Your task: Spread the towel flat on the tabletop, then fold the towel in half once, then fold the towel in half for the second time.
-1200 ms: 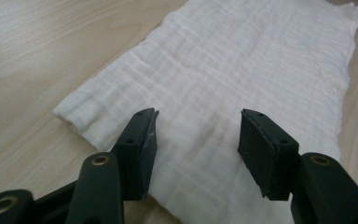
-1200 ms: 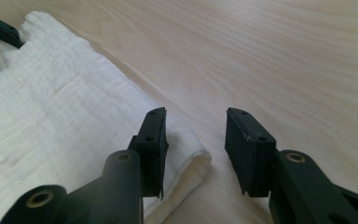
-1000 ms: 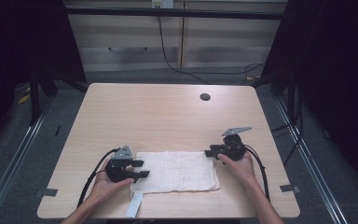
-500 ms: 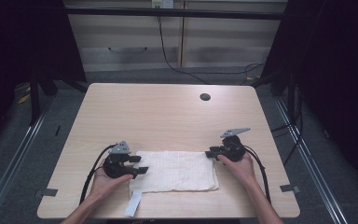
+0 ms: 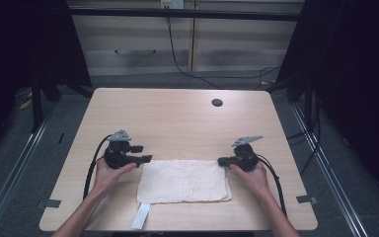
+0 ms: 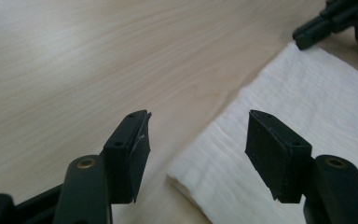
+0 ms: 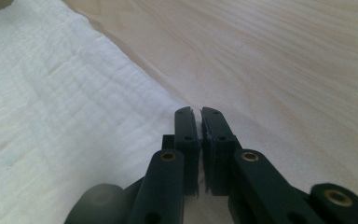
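A folded white towel (image 5: 182,180) lies flat near the table's front edge, with a white label strip (image 5: 141,216) trailing from its near left corner. My left gripper (image 5: 142,153) is open just off the towel's far left corner. In the left gripper view that towel corner (image 6: 200,175) lies low between the spread jaws of the left gripper (image 6: 198,116). My right gripper (image 5: 222,161) is at the towel's far right corner. In the right gripper view, the right gripper (image 7: 196,109) is shut, with the towel (image 7: 65,121) spreading to its left and nothing seen between the jaws.
The light wooden table (image 5: 177,118) has a dark round cable hole (image 5: 217,102) at the back right. Beyond the far edge stand pale cabinets (image 5: 143,44) with hanging cables. Metal rails run along the floor on both sides.
My left gripper has moved away from the person along the towel's left edge to its far left corner. The right gripper and the towel have barely shifted.
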Tool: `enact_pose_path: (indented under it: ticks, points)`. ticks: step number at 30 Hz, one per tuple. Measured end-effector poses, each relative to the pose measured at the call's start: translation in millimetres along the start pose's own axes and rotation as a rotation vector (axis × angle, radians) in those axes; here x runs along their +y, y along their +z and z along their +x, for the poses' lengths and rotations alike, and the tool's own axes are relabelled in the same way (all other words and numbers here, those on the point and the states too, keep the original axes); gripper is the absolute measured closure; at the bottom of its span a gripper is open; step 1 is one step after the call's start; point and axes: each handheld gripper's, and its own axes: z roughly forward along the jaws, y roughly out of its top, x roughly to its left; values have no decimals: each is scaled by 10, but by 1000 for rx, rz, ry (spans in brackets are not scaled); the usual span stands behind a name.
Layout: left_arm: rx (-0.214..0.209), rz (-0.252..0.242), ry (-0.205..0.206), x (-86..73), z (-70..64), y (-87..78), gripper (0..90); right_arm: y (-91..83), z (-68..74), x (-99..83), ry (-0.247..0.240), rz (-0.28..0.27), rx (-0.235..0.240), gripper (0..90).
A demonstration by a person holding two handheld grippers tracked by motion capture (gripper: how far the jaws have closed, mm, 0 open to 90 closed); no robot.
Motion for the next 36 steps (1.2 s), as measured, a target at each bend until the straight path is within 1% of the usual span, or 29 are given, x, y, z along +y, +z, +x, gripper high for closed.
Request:
enact_pose_path:
  ticks: [1,3,4,6,7,9,10,11,12,16,17,18,20,21,22,25,26,28,31,36]
  points:
    - [2,12,-13,0,43,30,366,0,-1,-1,2,0,1,861]
    - [16,14,-33,-23,110,63,368,3,-4,-3,1,-3,0,860]
    - [19,15,-31,-38,127,74,378,4,-2,-3,1,-4,0,860]
    - [22,38,-11,-70,148,90,433,5,0,-3,2,-4,-1,860]
    - [19,38,-11,-93,159,96,441,5,-1,-3,1,-4,-1,860]
    - [13,45,-3,-130,175,122,484,6,-3,-3,2,-4,0,860]
    - [6,51,-3,-144,188,139,488,6,-5,-3,1,-4,0,860]
    - [-12,53,-7,-156,190,156,499,7,-7,-4,2,-5,1,859]
    - [-27,59,-1,-165,185,173,513,11,-9,-5,5,-7,4,859]
    - [-64,80,31,-178,130,228,536,22,-23,-1,9,-14,14,859]
    - [-71,86,37,-178,103,237,535,23,-21,1,7,-13,13,859]
    - [-67,97,51,-177,74,245,538,23,-15,3,5,-12,9,859]
    - [-78,107,77,-181,15,256,580,23,-6,4,-1,-11,2,859]
    - [-69,109,90,-183,0,258,614,21,0,4,3,-9,1,859]
    - [-56,108,101,-188,-21,262,663,21,0,3,4,-10,3,859]
    - [-76,115,128,-195,-51,269,803,17,5,-1,3,-8,2,860]
    - [-73,118,134,-196,-59,270,834,14,8,0,4,-5,0,860]
    - [-74,116,132,-198,-63,269,857,15,8,1,6,-6,0,860]
    - [-77,113,118,-200,-53,263,868,16,2,0,0,-13,3,861]
    - [-89,82,93,-181,-49,213,872,-46,28,27,-5,-46,3,862]
